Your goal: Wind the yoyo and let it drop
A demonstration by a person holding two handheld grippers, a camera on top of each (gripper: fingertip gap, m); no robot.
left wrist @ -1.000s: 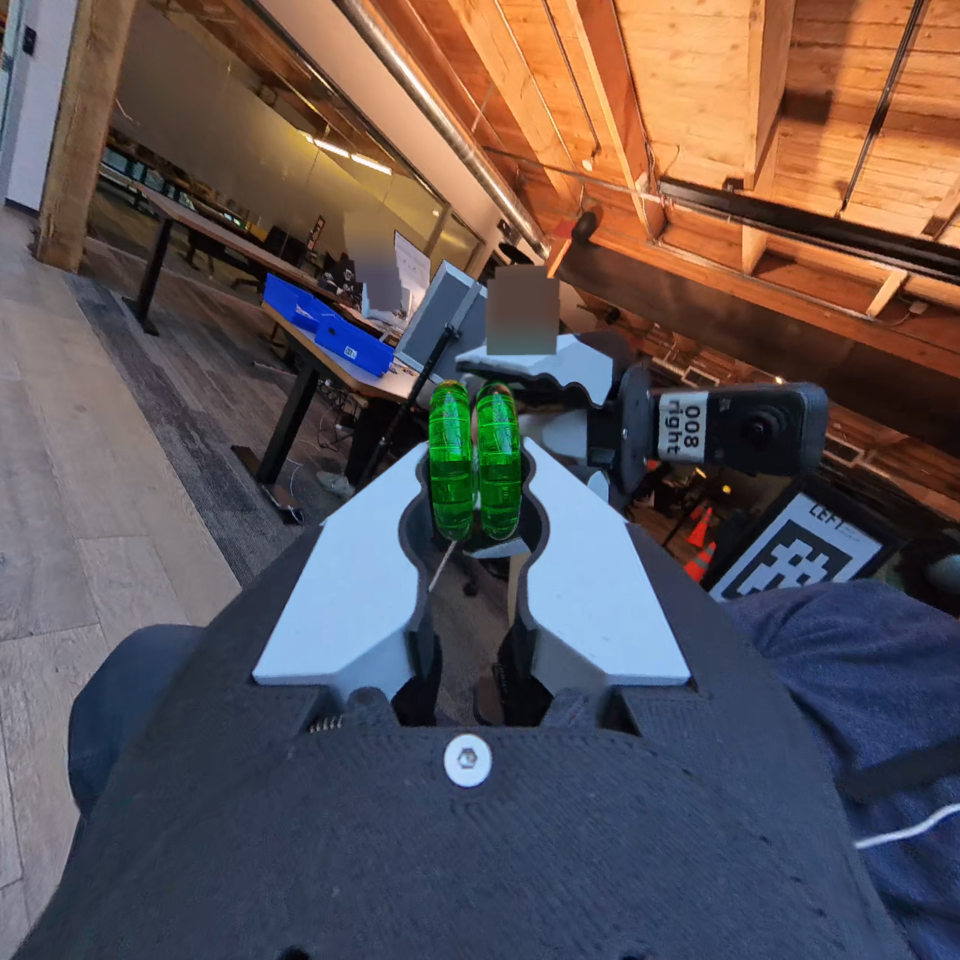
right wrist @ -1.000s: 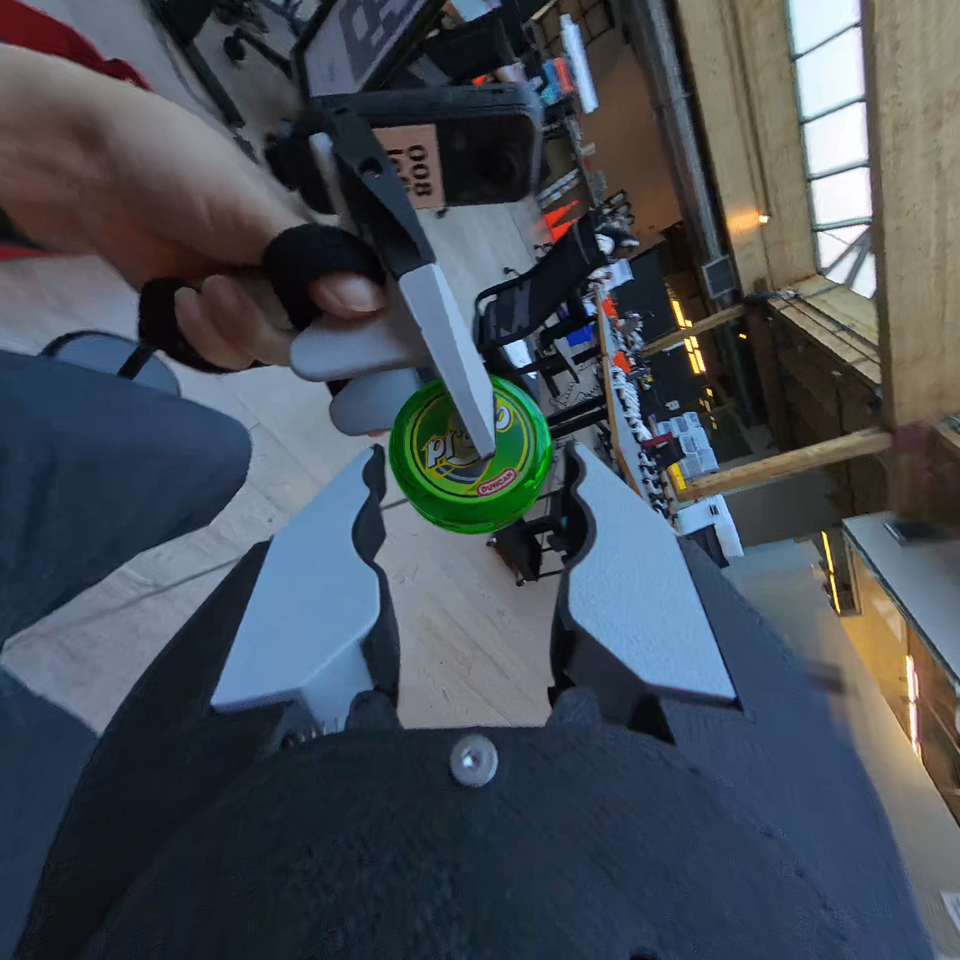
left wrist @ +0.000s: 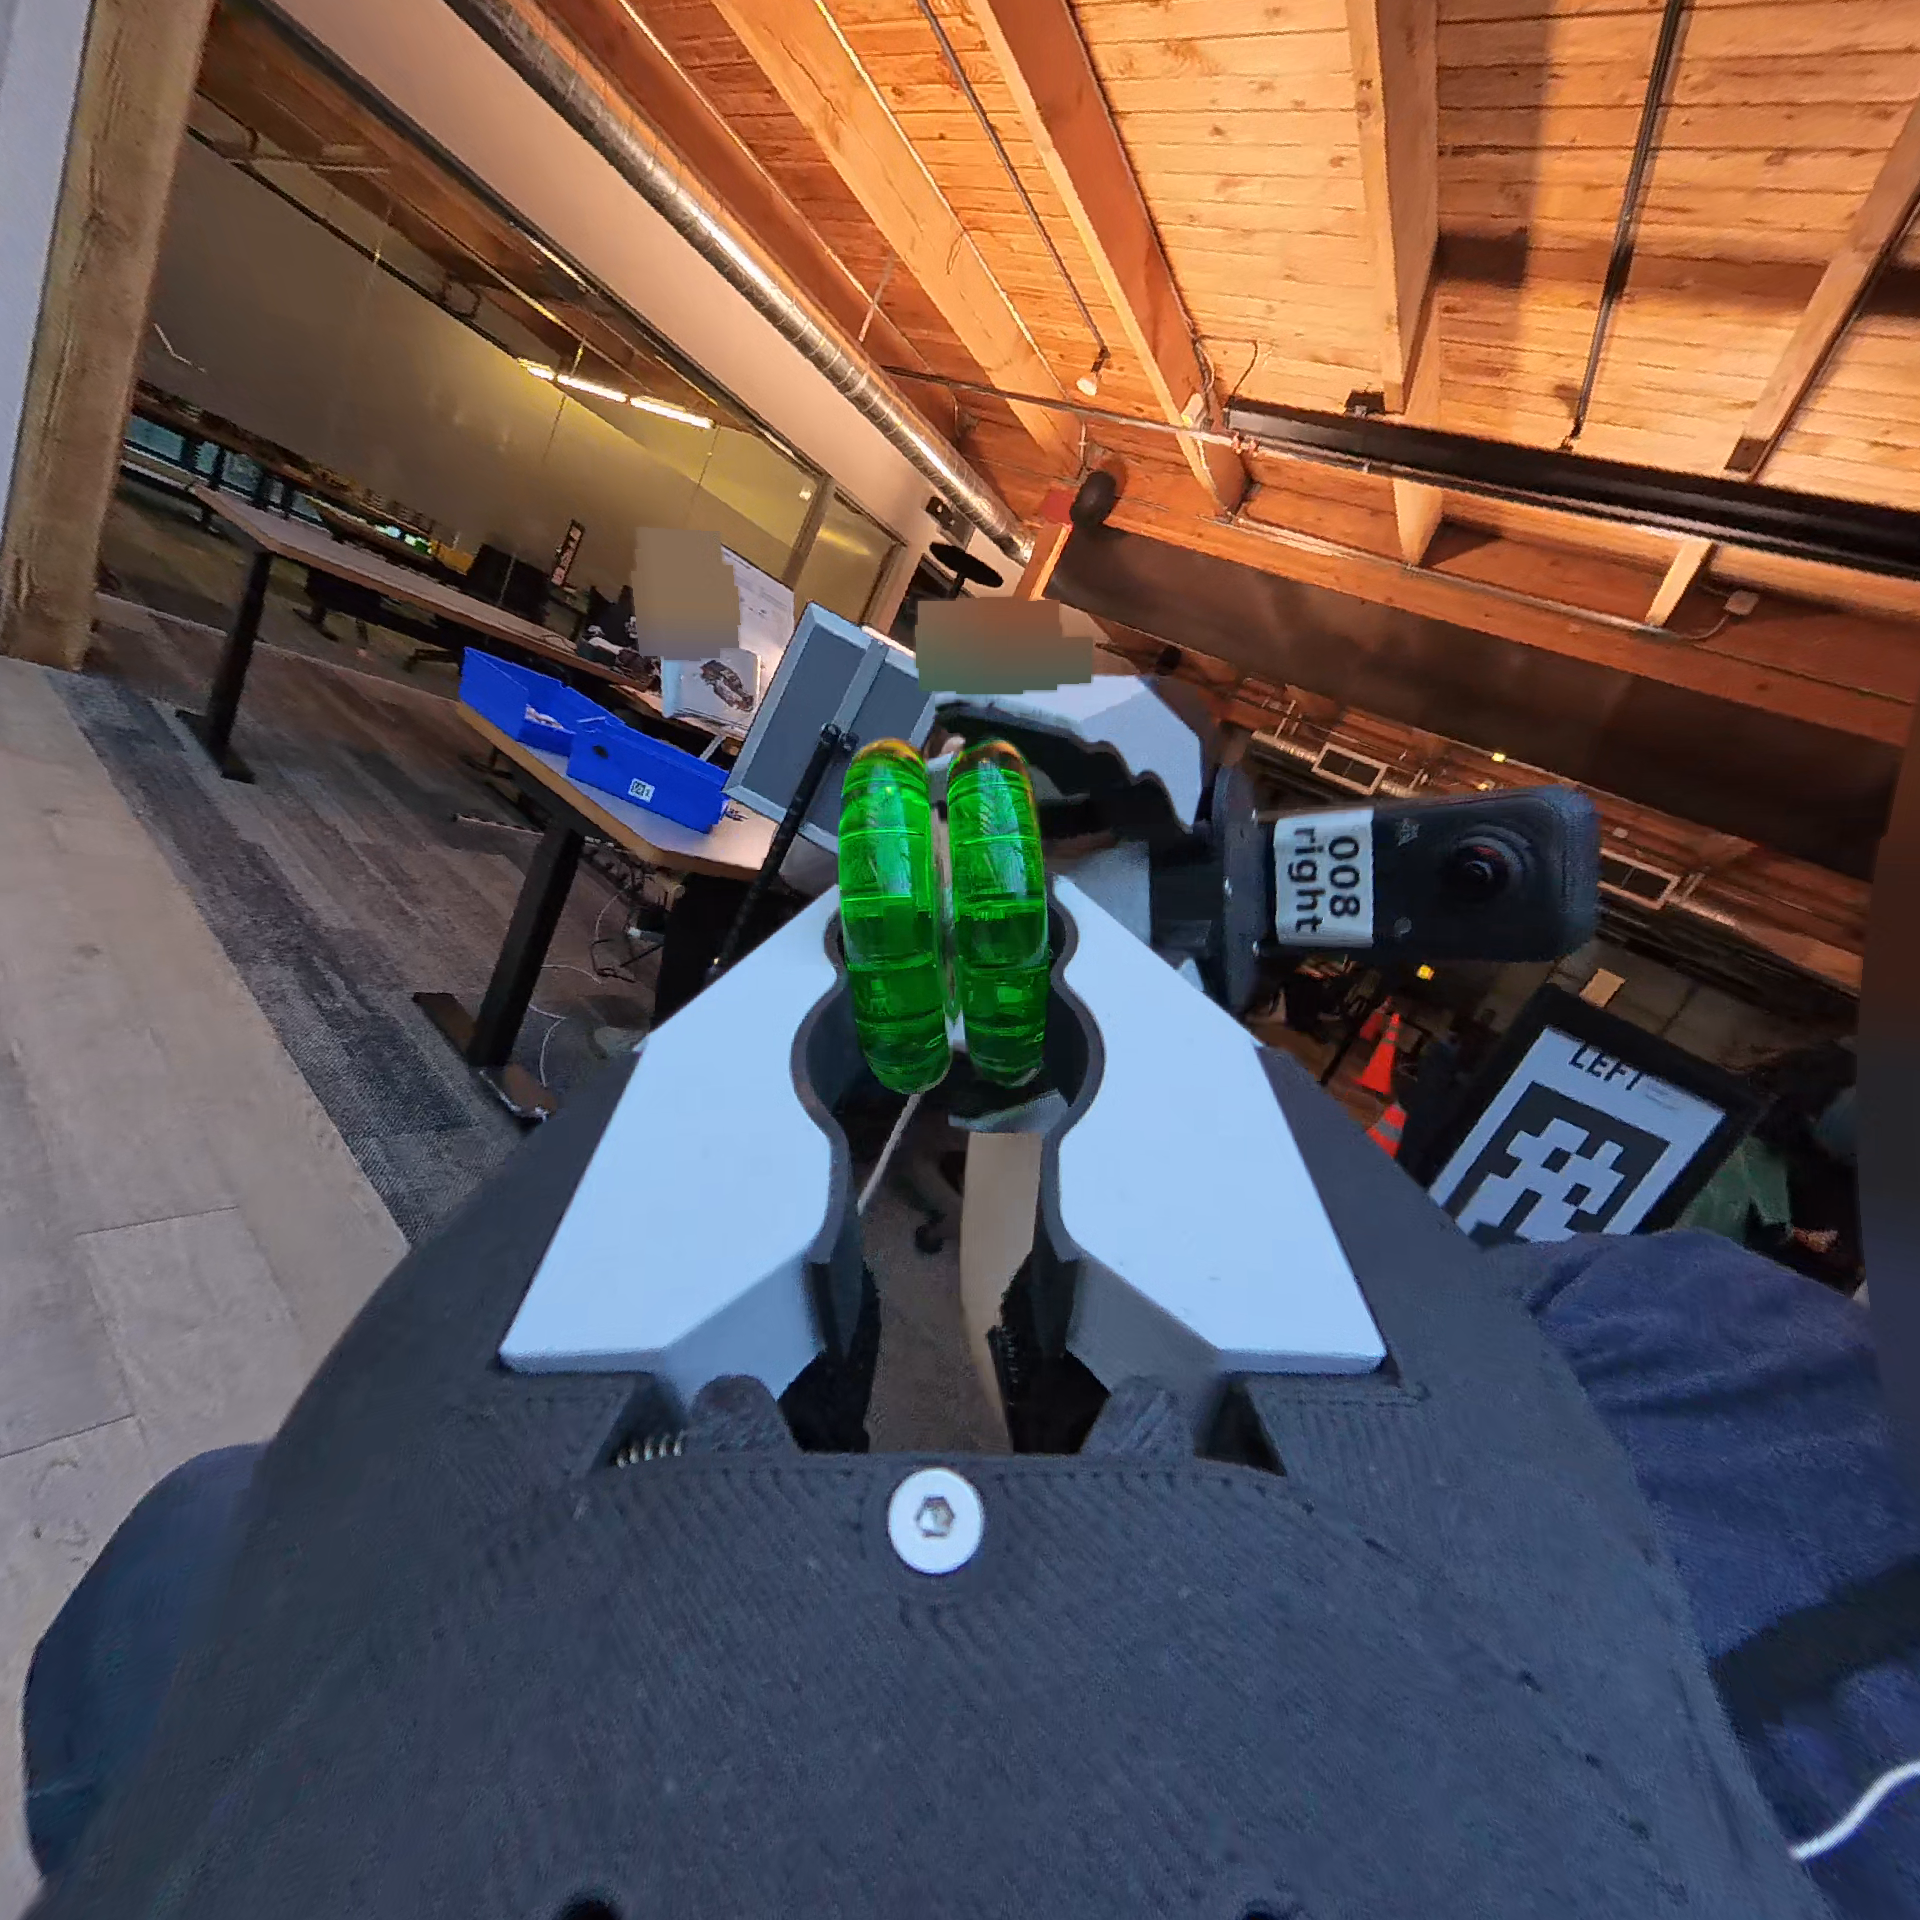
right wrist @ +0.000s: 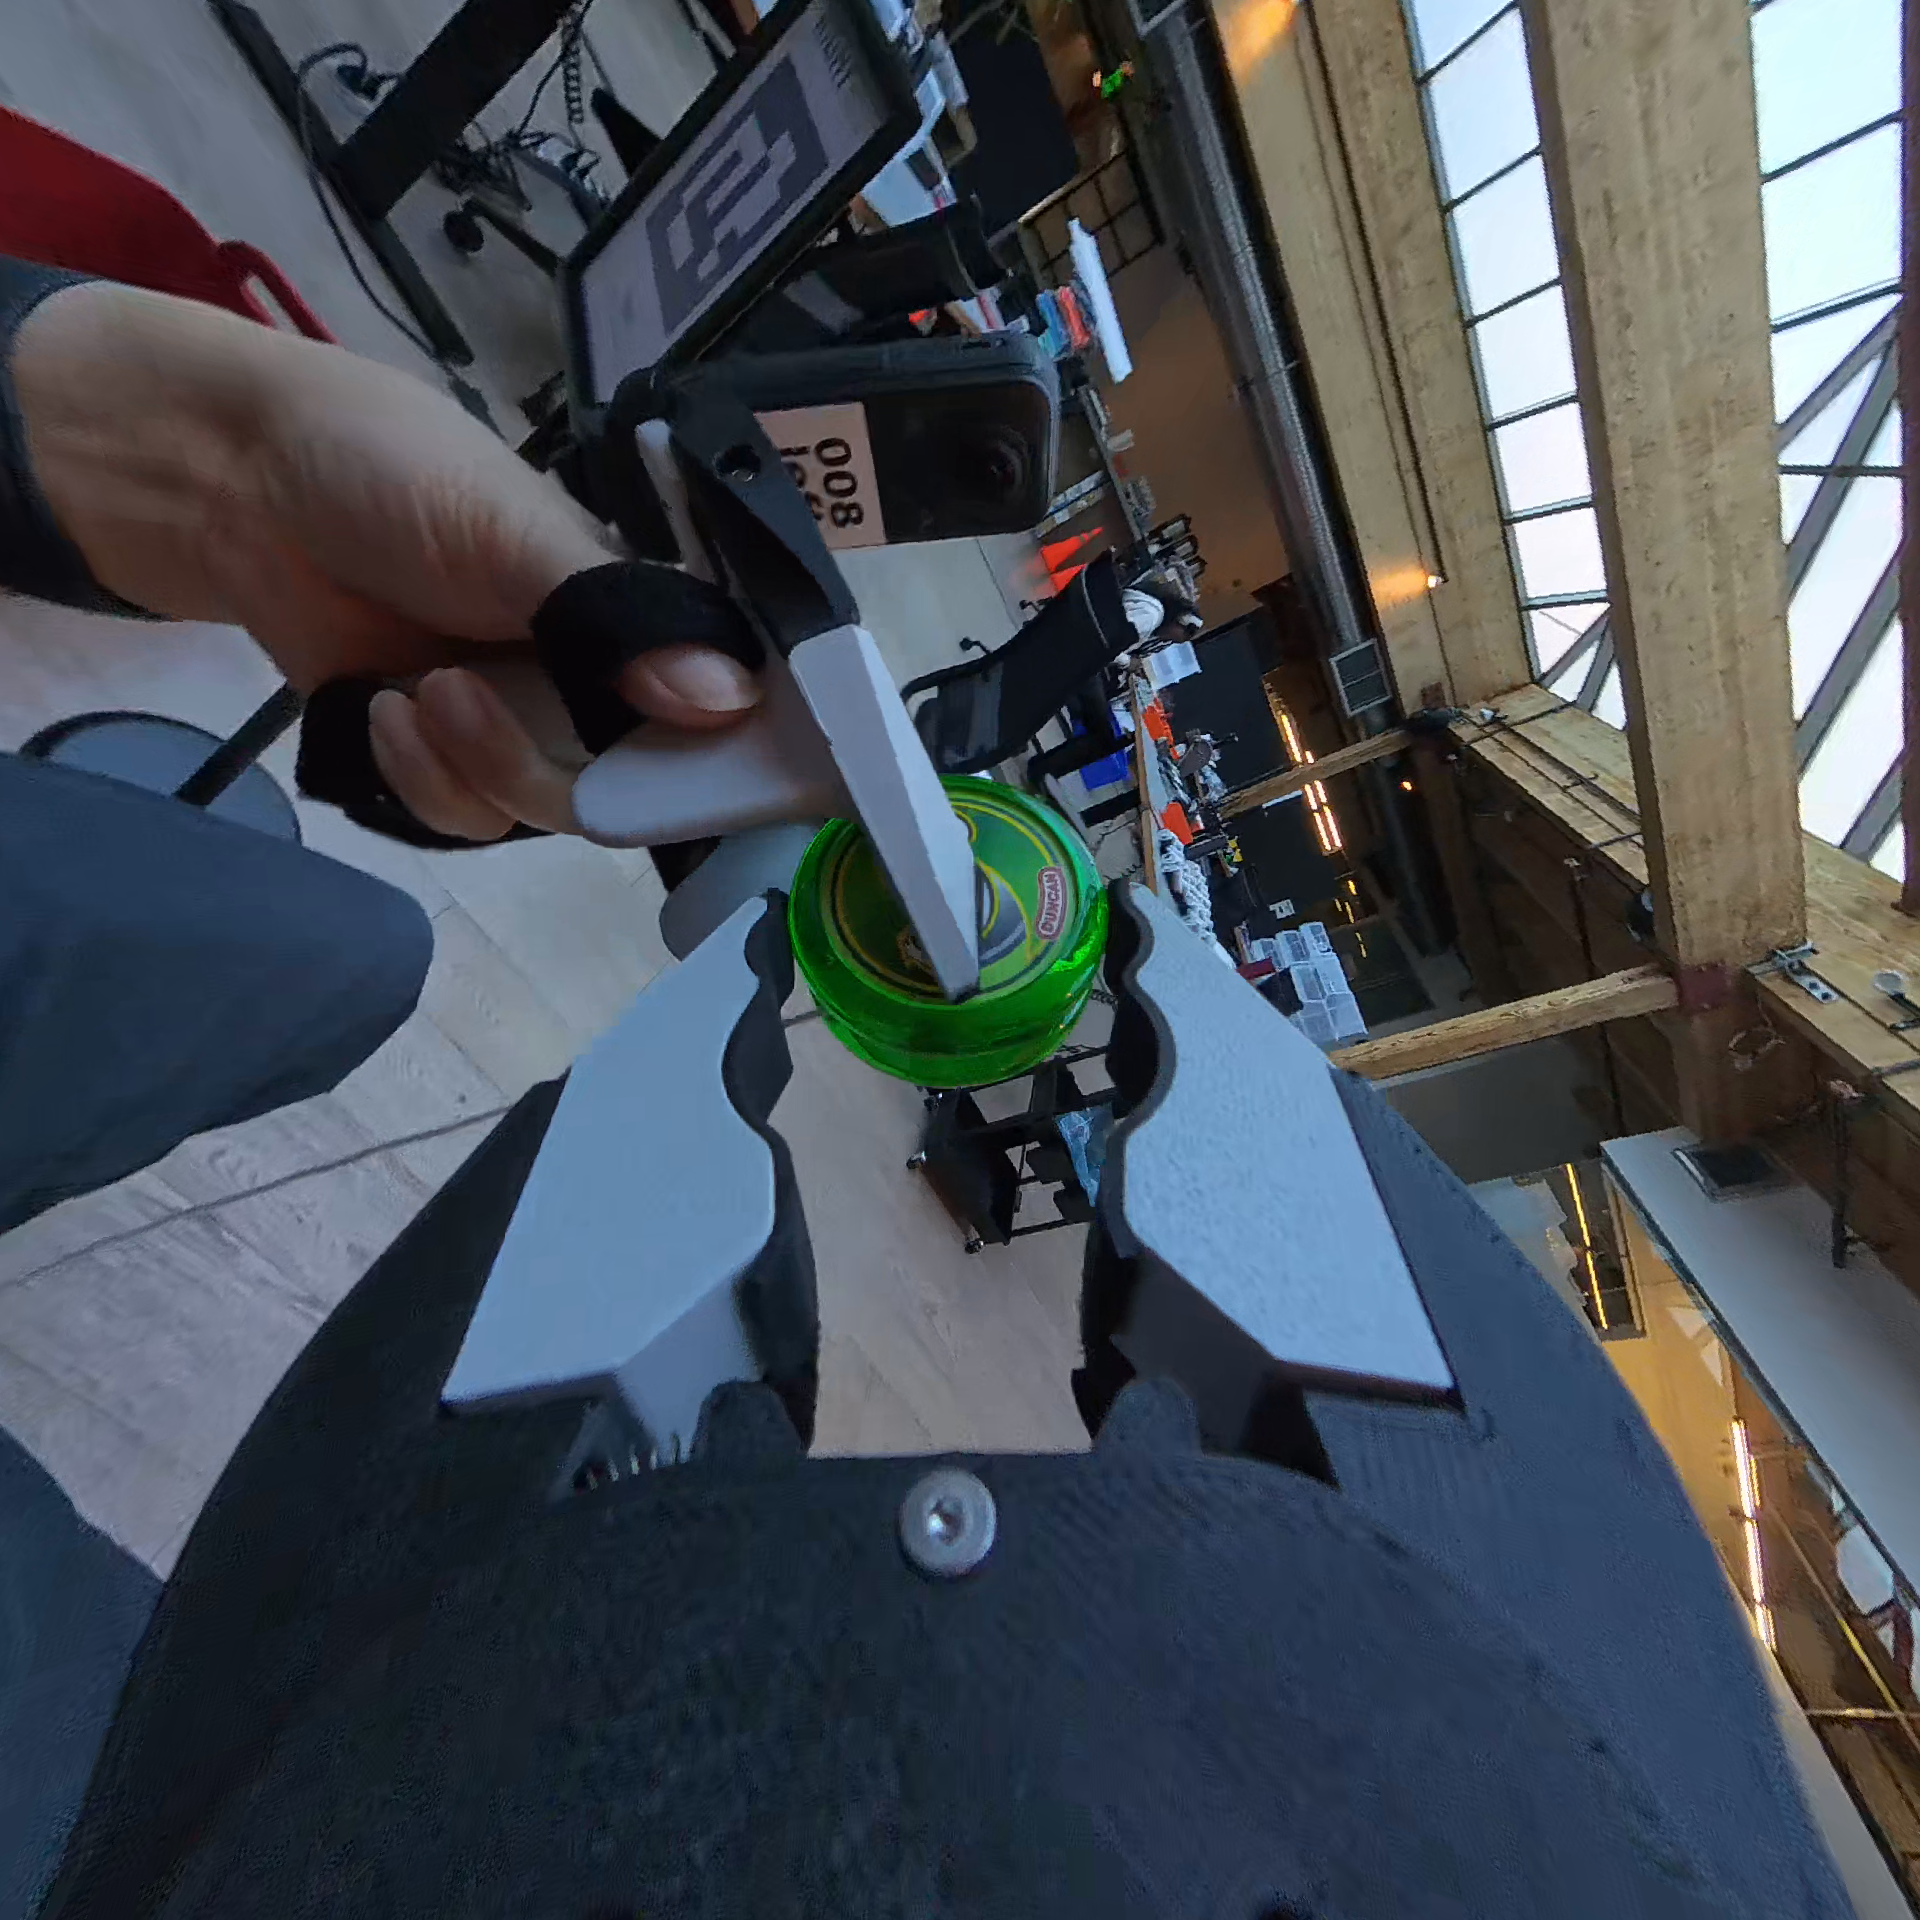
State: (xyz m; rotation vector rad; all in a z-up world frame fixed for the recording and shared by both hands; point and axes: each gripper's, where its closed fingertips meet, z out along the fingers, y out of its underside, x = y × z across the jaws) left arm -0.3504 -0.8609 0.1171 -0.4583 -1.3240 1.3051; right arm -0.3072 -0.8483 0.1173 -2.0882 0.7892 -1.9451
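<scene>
Right tongs (right wrist: 940, 940) nearer yoyo (left wrist: 943, 925) — spread apart, left tongs (left wrist: 948, 940) clamping it, timber ceiling (left wrist: 1351, 208), plank floor (right wrist: 935, 1330).

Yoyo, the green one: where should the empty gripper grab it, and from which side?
By the round rim, from straight ahead: the left gripper covers both flat faces of the yoyo, while the open right gripper flanks its rim. Mind the string hanging from the groove.
</scene>
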